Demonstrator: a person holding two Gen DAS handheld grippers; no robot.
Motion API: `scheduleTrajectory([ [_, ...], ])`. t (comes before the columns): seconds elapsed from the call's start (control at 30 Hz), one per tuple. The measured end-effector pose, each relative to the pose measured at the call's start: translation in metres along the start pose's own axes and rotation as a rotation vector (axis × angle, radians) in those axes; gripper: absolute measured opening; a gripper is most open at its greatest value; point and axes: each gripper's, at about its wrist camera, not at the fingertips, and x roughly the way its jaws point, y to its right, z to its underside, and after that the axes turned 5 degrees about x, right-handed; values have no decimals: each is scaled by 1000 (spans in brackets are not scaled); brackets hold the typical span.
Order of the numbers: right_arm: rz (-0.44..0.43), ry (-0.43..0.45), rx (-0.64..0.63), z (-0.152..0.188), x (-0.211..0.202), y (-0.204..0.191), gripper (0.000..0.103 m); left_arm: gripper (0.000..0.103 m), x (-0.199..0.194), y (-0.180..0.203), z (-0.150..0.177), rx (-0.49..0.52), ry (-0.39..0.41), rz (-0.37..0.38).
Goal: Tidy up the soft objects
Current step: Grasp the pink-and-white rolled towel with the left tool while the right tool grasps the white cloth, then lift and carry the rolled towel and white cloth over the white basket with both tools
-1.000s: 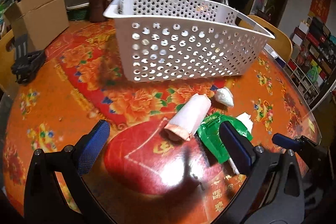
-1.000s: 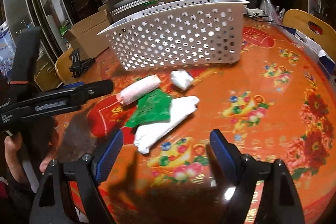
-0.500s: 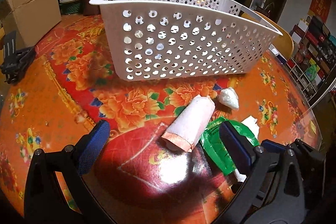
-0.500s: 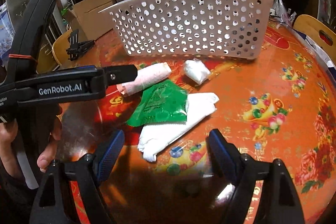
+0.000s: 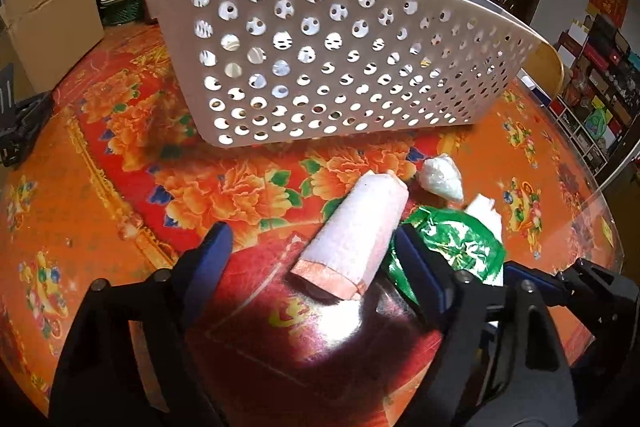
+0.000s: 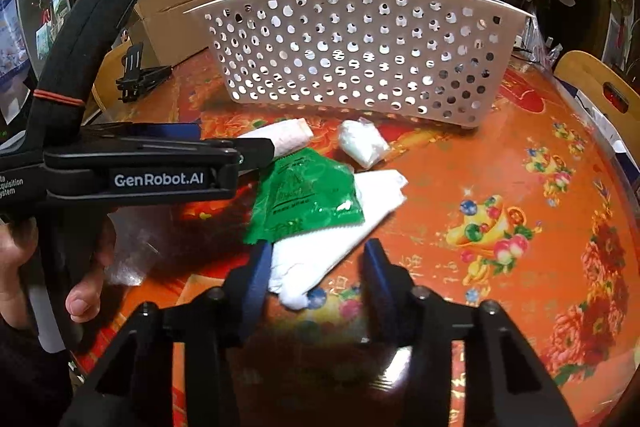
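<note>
A pink rolled towel (image 5: 356,235) lies on the table between the fingers of my open left gripper (image 5: 316,247); the right finger touches its side. It also shows in the right wrist view (image 6: 284,137). A green packet (image 6: 308,195) lies on a white cloth (image 6: 332,251), whose near end sits between the fingers of my right gripper (image 6: 316,265), which is partly closed around it without pinching it. A small white pouch (image 6: 362,143) lies near the white perforated basket (image 6: 360,47).
The round table (image 6: 520,167) has an orange floral cover. A cardboard box (image 5: 44,23), stacked trays and jars stand behind the basket. A black clip (image 6: 138,77) lies at the far left. A wooden chair (image 6: 600,91) stands at the right.
Both grippers moved forward to the pile. The left now straddles the pink towel. The right narrowed its fingers around the near end of the white cloth.
</note>
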Motion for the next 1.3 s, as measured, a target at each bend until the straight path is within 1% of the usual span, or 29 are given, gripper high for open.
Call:
scheduleTrajectory([
  [0.1, 3, 0, -4, 0, -1, 4, 34, 72, 2, 3, 1, 7, 0, 15],
  [0.2, -1, 3, -6, 1, -2, 6, 28, 60, 3, 9, 2, 23, 3, 19],
  [0.27, -5, 4, -7, 2, -3, 7, 24, 45, 4, 14, 3, 35, 2, 28],
  [0.33, -13, 3, -5, 3, -4, 8, 20, 35, 4, 18, 3, 47, 6, 28],
  [0.4, -21, 2, 0, 3, -6, 10, 16, 34, 5, 21, 4, 54, 11, 21],
  [0.6, -10, 12, 7, 8, -15, 15, 11, 32, 2, 21, 7, 55, 34, 11],
  [1.0, 46, 82, 51, 7, -50, 40, 11, 32, -28, 14, 11, 51, 93, 12],
  [1.1, 50, 97, 56, 7, -59, 46, 11, 32, -38, 13, 14, 46, 114, 16],
  [1.3, 42, 130, 56, 4, -72, 45, 11, 32, -66, 14, 18, 53, 170, 10],
])
